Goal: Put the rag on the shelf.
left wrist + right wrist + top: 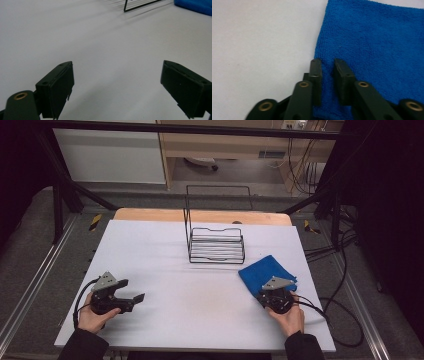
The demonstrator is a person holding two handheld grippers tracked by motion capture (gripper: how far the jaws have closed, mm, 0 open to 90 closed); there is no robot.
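Cloth (266,271), blue, lies flat on the right side of the white table (200,295), near the front edge & just right of the black wire rack (216,245).

Right gripper (328,68) is down on the cloth's near left edge. Its 2 jaws are pinched close with a bit of blue cloth bunched in the thin gap, so it looks like it has got hold of the edge. In the high view this gripper (276,295) sits on the cloth's near corner.

Left gripper (117,85) is let go, jaws wide apart, nothing btw them, just bare table. In the high view it (132,295) rests on the left side, well apart from the cloth.

How it will handle, my guess: soft, light, floppy. It won't break & won't slip much cos it's fuzzy. It will droop & fold when picked up. Best spot to grab is an edge or corner, pinching enough cloth so it doesn't slide out.
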